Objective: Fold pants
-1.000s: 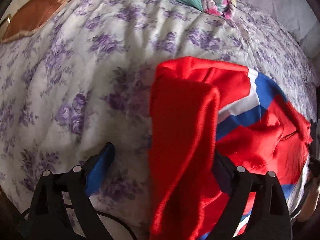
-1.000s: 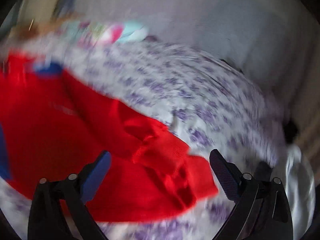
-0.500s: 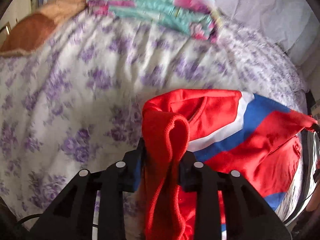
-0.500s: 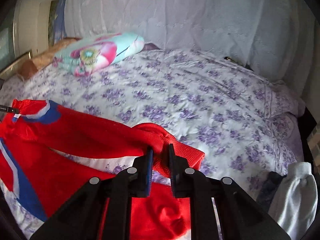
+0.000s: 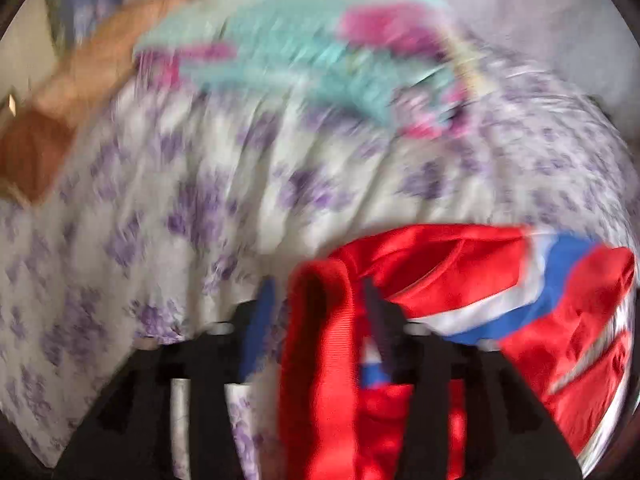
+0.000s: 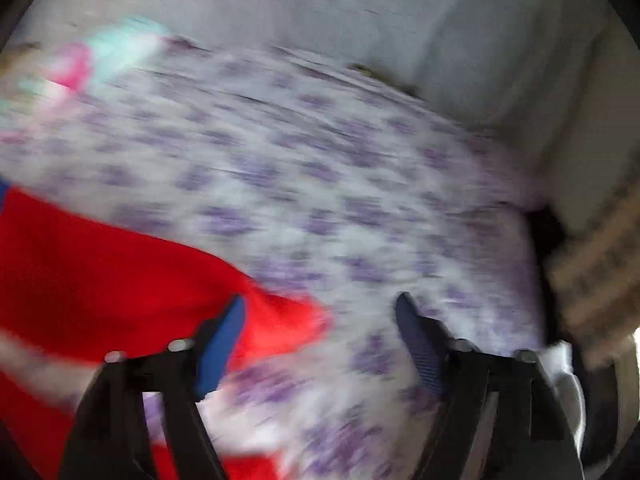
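The pants [image 5: 472, 280] are red with a white and blue stripe and lie on the floral bed sheet [image 5: 200, 208]. In the blurred left wrist view, my left gripper [image 5: 320, 312] has its jaws a little apart with a red fold of the pants between them. In the blurred right wrist view, my right gripper [image 6: 320, 320] is open and empty. The red pants [image 6: 100, 272] lie to its left, their edge reaching past the left finger [image 6: 222, 340].
A teal and pink folded blanket [image 5: 320, 60] and a brown pillow [image 5: 36, 152] lie at the far side of the bed. A white cloth [image 6: 568, 384] sits at the bed's right edge. A pale wall [image 6: 360, 8] stands behind the bed.
My right gripper has opened and let go of the pants. My left gripper, shut on the red fold half a second ago, has its jaws slightly apart now. Both views are moving.
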Demonstrator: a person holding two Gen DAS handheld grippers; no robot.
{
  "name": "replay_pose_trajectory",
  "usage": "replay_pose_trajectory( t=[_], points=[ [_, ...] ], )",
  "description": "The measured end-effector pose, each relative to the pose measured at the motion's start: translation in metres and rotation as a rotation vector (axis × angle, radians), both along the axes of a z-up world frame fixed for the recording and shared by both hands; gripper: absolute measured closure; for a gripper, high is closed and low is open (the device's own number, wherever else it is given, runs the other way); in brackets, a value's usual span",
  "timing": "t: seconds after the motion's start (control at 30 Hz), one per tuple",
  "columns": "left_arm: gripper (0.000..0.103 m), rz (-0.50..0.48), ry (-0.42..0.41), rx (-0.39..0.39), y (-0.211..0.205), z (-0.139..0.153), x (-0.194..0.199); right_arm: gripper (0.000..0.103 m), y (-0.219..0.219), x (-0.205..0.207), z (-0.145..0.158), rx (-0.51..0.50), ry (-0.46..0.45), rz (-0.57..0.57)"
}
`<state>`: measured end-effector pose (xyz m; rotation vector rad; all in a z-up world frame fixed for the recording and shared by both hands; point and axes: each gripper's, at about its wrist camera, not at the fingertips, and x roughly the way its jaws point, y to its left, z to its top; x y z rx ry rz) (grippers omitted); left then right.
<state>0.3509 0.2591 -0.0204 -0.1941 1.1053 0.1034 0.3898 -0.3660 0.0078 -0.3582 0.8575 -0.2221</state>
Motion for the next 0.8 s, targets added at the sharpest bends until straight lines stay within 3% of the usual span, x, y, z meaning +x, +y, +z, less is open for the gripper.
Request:
replay_pose_trajectory(
  t=[0.1, 0.17, 0.27, 0.4, 0.47, 0.5, 0.6, 0.7, 0.77, 0.8],
  points=[
    [0.039, 0.039, -0.030, -0.112, 0.024, 0.004, -0.021, 0.021, -0.021, -0.037, 0.003, 0.189, -0.032, -0.015],
    [0.037, 0.029, -0.046, -0.125, 0.030, 0.013, -0.049, 0.018, -0.035, -0.069, -0.002, 0.283, 0.008, -0.022],
    [0.036, 0.005, -0.022, -0.157, 0.026, 0.022, -0.098, 0.017, -0.049, -0.118, -0.018, 0.337, 0.044, -0.053],
    [0.036, -0.038, 0.016, -0.183, 0.001, 0.014, -0.160, 0.020, -0.053, -0.149, -0.051, 0.380, 0.096, -0.068],
    [0.036, -0.075, 0.054, -0.185, -0.022, 0.003, -0.185, 0.046, -0.053, -0.158, -0.065, 0.446, 0.099, -0.040],
    [0.033, -0.090, 0.069, -0.173, -0.031, -0.003, -0.191, 0.068, -0.053, -0.162, -0.064, 0.481, 0.084, -0.022],
    [0.033, -0.105, 0.109, -0.185, -0.048, -0.026, -0.194, 0.094, -0.048, -0.171, -0.058, 0.481, 0.047, -0.019],
    [0.033, -0.052, 0.091, -0.225, -0.051, -0.034, -0.191, 0.096, -0.055, -0.186, -0.044, 0.538, 0.008, -0.018],
    [0.040, -0.049, 0.052, -0.268, -0.051, -0.030, -0.190, 0.096, -0.062, -0.203, -0.030, 0.565, -0.031, -0.016],
    [0.050, -0.043, 0.038, -0.314, -0.050, -0.029, -0.190, 0.096, -0.066, -0.211, -0.025, 0.574, -0.047, -0.017]
  ],
)
